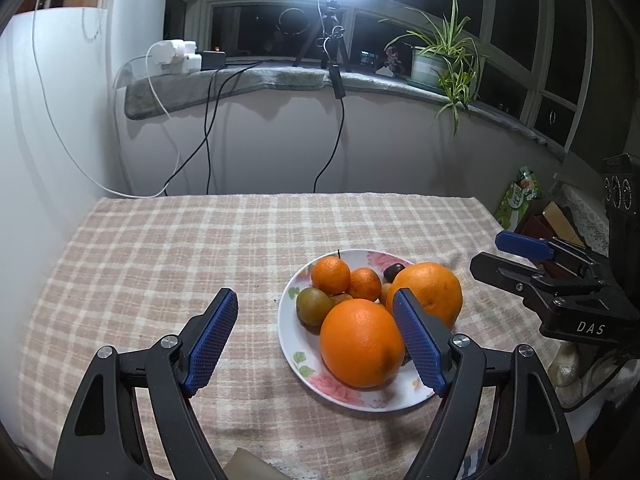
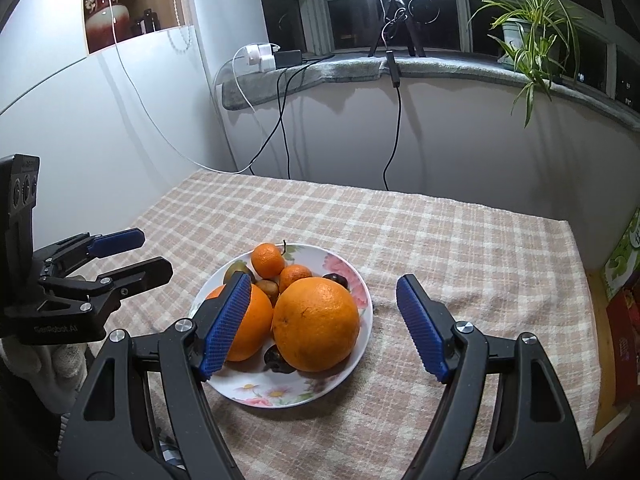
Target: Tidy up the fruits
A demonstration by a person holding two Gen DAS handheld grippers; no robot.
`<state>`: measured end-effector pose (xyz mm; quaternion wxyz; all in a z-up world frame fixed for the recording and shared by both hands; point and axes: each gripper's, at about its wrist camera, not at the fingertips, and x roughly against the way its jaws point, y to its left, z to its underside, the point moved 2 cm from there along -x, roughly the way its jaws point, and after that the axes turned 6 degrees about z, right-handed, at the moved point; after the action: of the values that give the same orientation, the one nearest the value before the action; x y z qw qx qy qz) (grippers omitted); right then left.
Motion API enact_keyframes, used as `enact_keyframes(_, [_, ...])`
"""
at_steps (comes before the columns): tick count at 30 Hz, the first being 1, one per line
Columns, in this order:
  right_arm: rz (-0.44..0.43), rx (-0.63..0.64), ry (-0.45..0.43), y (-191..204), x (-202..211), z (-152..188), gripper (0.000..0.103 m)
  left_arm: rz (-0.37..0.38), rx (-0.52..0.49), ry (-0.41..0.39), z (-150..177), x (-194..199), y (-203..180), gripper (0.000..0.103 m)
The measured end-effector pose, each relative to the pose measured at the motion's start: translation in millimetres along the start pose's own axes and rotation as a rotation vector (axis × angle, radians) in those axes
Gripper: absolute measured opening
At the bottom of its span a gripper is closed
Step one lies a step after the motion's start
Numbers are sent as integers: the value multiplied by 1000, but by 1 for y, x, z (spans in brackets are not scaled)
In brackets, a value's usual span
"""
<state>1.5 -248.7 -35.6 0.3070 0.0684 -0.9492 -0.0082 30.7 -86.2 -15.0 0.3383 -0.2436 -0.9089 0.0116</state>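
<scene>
orange oranges (image 1: 362, 342), floral plate (image 1: 292, 340), checked tablecloth (image 1: 160, 248)

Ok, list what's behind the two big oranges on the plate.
Behind the big oranges on the plate: two small tangerines, a greenish-brown fruit, a smaller brownish one and a dark fruit. The oranges cover part of these; anything further beneath is hidden.

My right tool's (image 2: 324, 320) left pad covers part of the left orange (image 2: 252, 324). A dark fruit (image 2: 278, 360) sits half-hidden under the big orange (image 2: 316, 324); I can't tell its kind.
</scene>
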Motion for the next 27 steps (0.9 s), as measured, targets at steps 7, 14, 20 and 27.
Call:
enact_keyframes(7, [-3,1,0,0,0,0,78,5,-2,-6,-1,2,-3,80])
enact_keyframes(14, [-4,-4,3,2,2,1,78,8,0,-7,-1,2,-3,80])
enact_keyframes(20, [-6,-6,3,2,1,0,78,11,-3,-6,0,1,-6,80])
enact_keyframes(27, [-2,-14,8,2,1,2,78,12,-4,-9,0,2,-7,80])
